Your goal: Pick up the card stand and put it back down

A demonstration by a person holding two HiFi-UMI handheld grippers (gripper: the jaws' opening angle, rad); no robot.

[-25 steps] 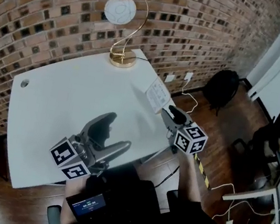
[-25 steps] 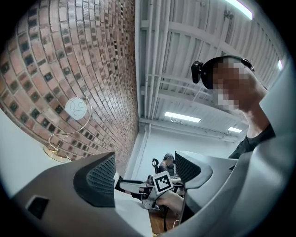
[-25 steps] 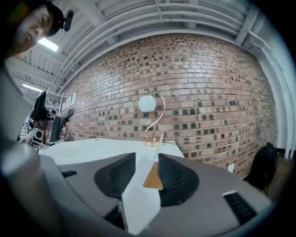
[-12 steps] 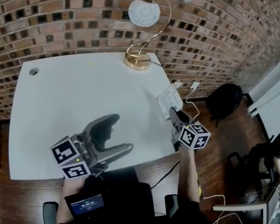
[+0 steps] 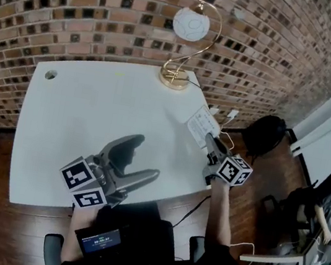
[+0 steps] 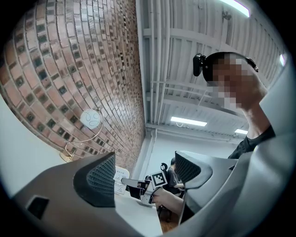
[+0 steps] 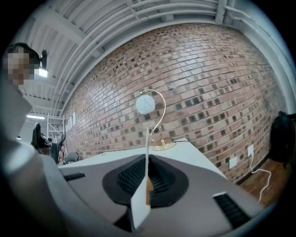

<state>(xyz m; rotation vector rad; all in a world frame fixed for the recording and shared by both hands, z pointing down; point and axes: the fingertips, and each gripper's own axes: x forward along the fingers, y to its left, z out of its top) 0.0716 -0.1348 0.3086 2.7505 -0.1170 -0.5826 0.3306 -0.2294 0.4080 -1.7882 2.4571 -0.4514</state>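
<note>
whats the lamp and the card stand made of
Lamp: curved stem and round base look like polished gold-toned metal, by their shine; the white globe seems frosted glass or plastic.
Card stand: thin, flat white sheet, likely plastic or stiff card.

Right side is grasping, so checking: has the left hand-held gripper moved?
No. The left hand-held gripper lies at the same spot near the table's front edge.

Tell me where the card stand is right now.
In the head view, the card stand is at the table's right edge, on the near side of the lamp, between the closing jaws of the right gripper.
</note>
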